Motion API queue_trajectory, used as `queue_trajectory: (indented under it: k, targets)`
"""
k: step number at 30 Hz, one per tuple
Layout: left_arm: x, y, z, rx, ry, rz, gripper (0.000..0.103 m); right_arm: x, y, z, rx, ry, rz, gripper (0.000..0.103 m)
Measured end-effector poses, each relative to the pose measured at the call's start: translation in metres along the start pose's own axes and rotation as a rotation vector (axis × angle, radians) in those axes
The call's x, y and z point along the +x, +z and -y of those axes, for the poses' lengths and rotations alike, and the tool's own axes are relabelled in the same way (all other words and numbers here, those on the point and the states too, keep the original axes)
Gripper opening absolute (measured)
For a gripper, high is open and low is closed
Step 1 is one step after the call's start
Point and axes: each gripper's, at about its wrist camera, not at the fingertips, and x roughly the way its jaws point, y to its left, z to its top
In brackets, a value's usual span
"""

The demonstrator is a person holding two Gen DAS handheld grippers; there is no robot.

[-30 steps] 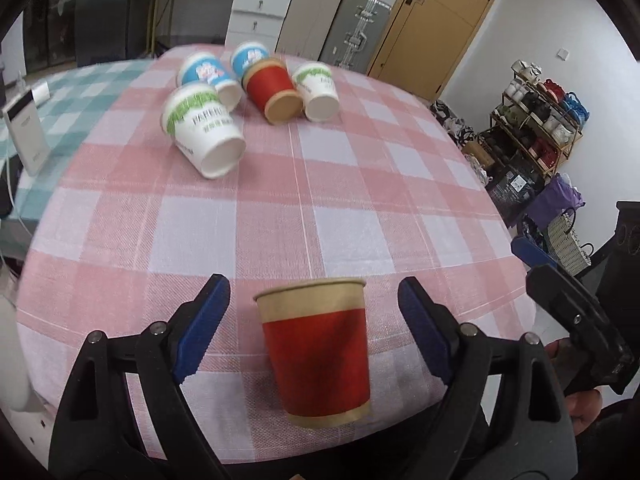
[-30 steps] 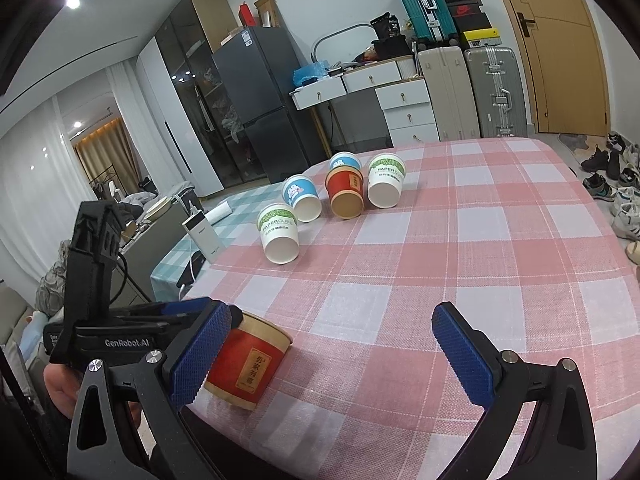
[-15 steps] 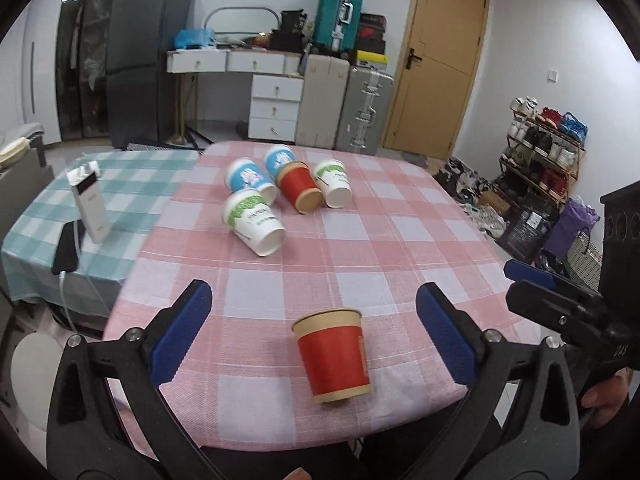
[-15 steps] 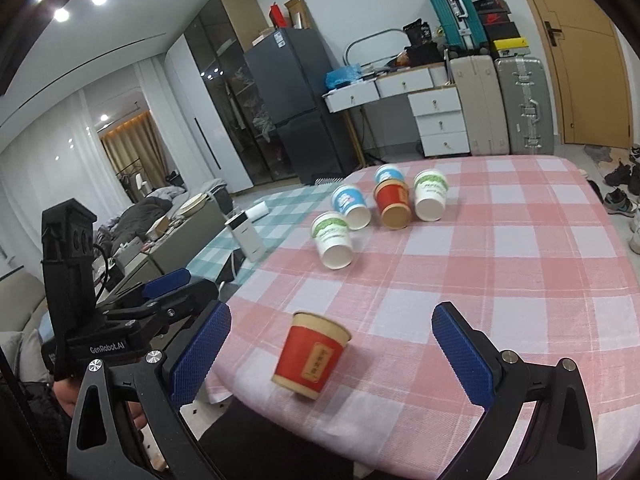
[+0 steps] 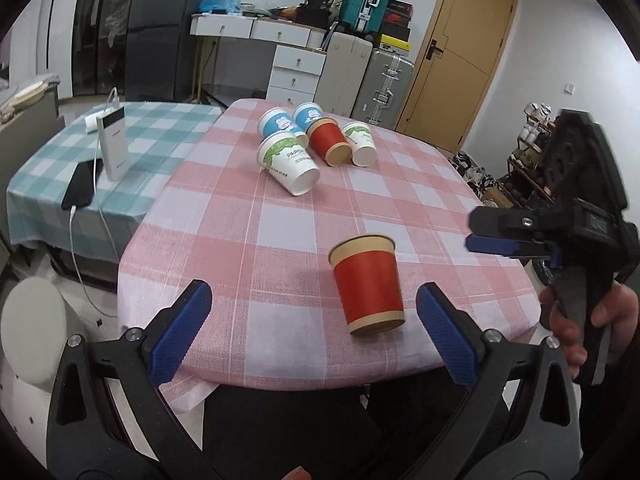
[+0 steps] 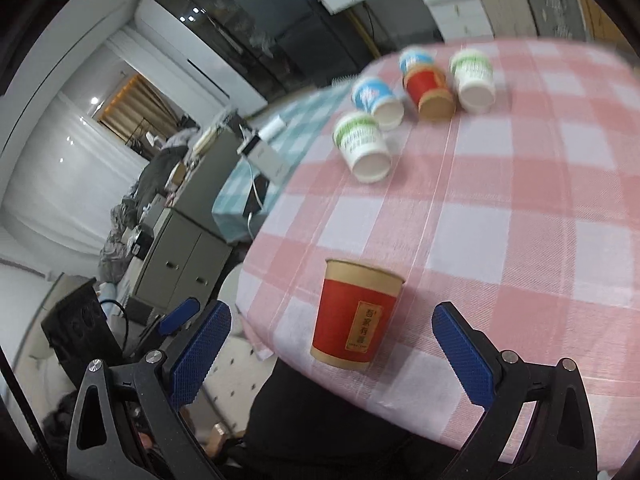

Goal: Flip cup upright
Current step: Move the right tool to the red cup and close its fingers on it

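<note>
Standing upright, mouth up, the red cup (image 5: 368, 284) sits between both grippers' released jaws.

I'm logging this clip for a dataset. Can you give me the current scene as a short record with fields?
upright cup: red paper cup with tan rim, standing near the table's front edge
lying cups: five paper cups on their sides at the far end
surface: pink-and-white checked tablecloth
left gripper: open, holding nothing
right gripper: open, holding nothing
side table: white power bank
</note>
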Motion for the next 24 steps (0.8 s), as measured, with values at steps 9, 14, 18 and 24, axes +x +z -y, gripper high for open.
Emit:
queue_trajectory:
  k: [9,14,18,24]
  targets:
    - [0.023,-0.012,-0.023,-0.018,-0.026,-0.053,0.102,0.078,0.03,0.038,0.175,0.022,-0.299,0.103]
    - [0.039,-0.012,-0.038,-0.07,-0.036,-0.087,0.102,0.098,0.034,0.04,0.174,0.013,-0.358,0.103]
    - [0.049,-0.014,-0.044,-0.081,-0.043,-0.113,0.102,0.108,0.036,0.038,0.172,0.025,-0.38,0.103]
    - [0.055,-0.012,-0.053,-0.102,-0.032,-0.112,0.102,0.118,0.037,0.036,0.173,0.028,-0.406,0.102]
